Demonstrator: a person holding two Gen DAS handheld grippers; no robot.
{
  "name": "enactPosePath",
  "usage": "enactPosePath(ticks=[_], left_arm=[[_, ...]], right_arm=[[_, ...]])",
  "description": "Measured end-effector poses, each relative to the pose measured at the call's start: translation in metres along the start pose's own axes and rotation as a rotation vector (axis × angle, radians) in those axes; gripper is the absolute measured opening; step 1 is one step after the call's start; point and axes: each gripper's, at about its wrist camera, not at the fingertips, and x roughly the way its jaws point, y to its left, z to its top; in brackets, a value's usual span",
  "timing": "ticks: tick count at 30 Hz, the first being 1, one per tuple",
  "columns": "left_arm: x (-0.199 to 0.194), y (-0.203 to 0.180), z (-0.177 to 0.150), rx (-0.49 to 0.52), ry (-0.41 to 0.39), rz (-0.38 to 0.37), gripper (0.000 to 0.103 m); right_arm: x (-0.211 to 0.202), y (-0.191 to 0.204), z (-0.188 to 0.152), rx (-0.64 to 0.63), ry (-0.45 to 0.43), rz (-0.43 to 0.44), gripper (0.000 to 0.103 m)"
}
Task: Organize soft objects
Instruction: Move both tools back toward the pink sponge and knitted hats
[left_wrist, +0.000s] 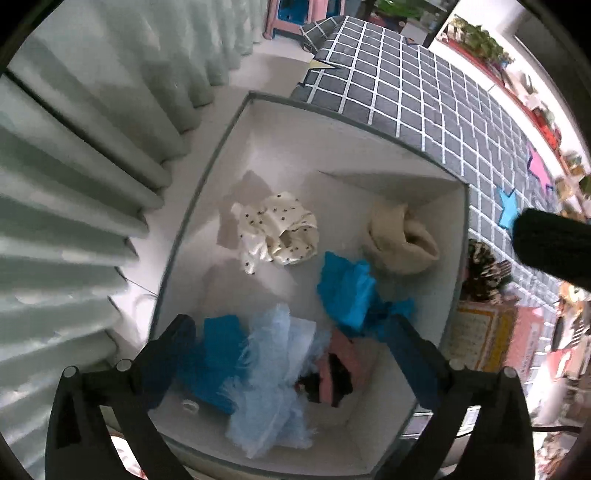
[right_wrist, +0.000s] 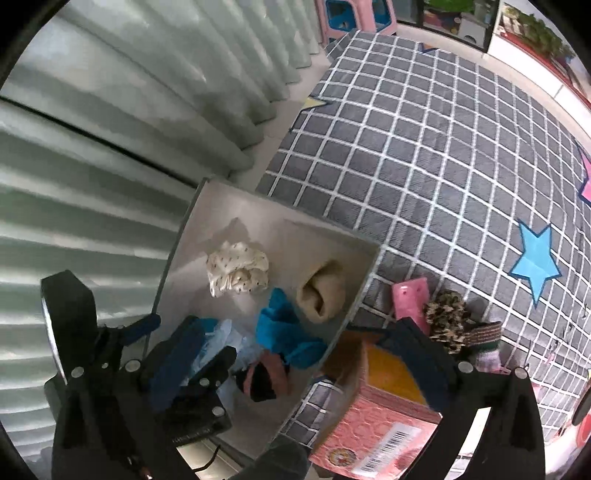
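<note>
A white open box (left_wrist: 460, 236) sits on the floor and holds several soft items: a cream dotted cloth (left_wrist: 275, 230), a beige rolled cloth (left_wrist: 400, 236), a blue cloth (left_wrist: 347, 291), a fluffy light-blue cloth (left_wrist: 273, 380) and a pink-and-black item (left_wrist: 330, 376). My left gripper (left_wrist: 291, 343) is open above the box, over the light-blue cloth, holding nothing. My right gripper (right_wrist: 299, 354) is open and empty beside the box (right_wrist: 365, 273); the left gripper (right_wrist: 184, 365) shows in its view. A leopard-print scrunchie (right_wrist: 445, 323) lies outside the box on the mat.
A pink and yellow carton (right_wrist: 373, 417) stands right of the box. A pink flat piece (right_wrist: 410, 301) and a striped knit item (right_wrist: 485, 343) lie near the scrunchie. The grey checked mat (right_wrist: 443, 147) with star shapes stretches beyond. Pale curtains (left_wrist: 74, 166) hang on the left.
</note>
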Motion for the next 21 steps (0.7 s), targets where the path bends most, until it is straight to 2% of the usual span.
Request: enactPosePath(ticks=[5, 11, 16, 21], left_arm=[[-0.005, -0.013, 0.008, 0.013, -0.001, -0.054, 0.103], [-0.023, -0.053, 0.018, 0.085, -0.004, -0.109, 0.103], [-0.033, -0.099, 0.027, 0.186, 0.023, -0.135, 0.103], [-0.030, -0.162, 0.034, 0.306, 0.061, -0.133, 0.103]], right_arm=[[-0.029, -0.038, 0.002, 0.080, -0.053, -0.008, 0.103], [-0.047, -0.128, -0.009, 0.264, -0.060, -0.105, 0.103], [-0.040, -0.208, -0.048, 0.436, -0.003, -0.132, 0.103], [-0.026, -0.262, -0.089, 0.552, 0.039, -0.143, 0.103]])
